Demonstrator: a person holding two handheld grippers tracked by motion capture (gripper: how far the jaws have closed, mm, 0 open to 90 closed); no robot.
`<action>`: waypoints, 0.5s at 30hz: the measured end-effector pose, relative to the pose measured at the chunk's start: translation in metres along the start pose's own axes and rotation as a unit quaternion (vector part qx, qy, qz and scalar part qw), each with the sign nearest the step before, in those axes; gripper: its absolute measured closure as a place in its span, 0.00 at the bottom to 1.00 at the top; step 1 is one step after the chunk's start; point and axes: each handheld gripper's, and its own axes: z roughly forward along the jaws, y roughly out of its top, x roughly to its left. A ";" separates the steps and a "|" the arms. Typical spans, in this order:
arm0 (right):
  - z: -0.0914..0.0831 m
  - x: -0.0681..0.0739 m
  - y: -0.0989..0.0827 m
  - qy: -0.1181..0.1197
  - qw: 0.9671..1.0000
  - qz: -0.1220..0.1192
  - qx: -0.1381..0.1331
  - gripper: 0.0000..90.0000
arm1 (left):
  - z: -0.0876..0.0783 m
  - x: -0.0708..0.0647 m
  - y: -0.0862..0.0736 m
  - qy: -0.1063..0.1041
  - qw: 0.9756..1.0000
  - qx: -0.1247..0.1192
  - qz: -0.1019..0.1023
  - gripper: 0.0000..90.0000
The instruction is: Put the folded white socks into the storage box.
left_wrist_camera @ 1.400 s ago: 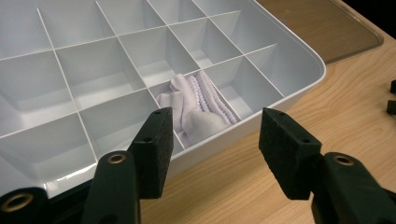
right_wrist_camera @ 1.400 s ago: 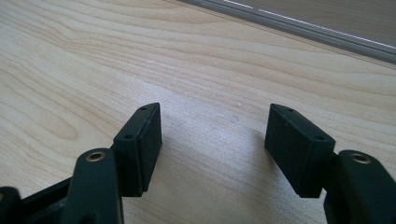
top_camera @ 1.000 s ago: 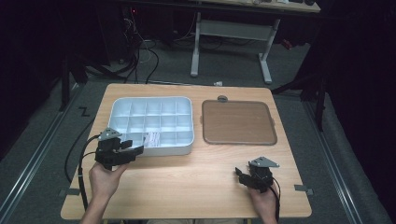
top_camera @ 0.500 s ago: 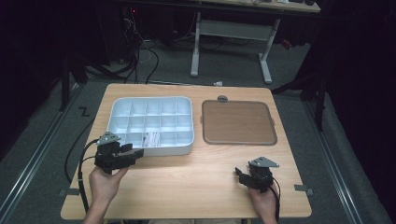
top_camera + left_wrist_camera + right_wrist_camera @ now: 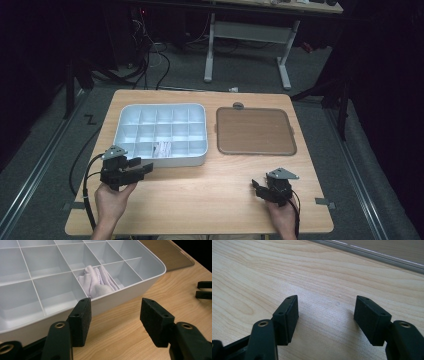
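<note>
Both grippers gape empty; the left gripper [image 5: 113,323] faces the folded cloth [image 5: 96,282] at twelve o'clock in the divided tray [image 5: 140,288], next needing a forward reach over the rim; the right gripper [image 5: 327,320] idles

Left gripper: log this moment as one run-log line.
left gripper: open, empty, beside tray | divided white tray: folded white cloth in one front-row compartment | right gripper: open, over bare table

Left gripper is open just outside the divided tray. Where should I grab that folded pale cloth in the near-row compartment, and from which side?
Grip the cloth by its raised upper folds, coming down from above with the left gripper. It sits bunched inside one compartment of the white tray, walled by dividers all round, so a level approach over the near rim looks blocked. Probably set the jaws across the folds, pads inside the dividers.
</note>
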 end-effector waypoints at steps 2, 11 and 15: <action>0.000 0.000 0.000 0.000 1.000 0.000 0.000 0.41 | 0.000 0.001 -0.001 0.000 1.000 0.000 -0.002 0.48; 0.000 0.000 0.000 0.000 1.000 0.000 0.000 0.41 | -0.002 0.004 -0.006 0.000 1.000 0.002 -0.011 0.47; 0.000 0.000 0.000 0.000 1.000 0.000 0.000 0.41 | -0.003 0.006 -0.008 0.001 1.000 0.002 -0.012 0.47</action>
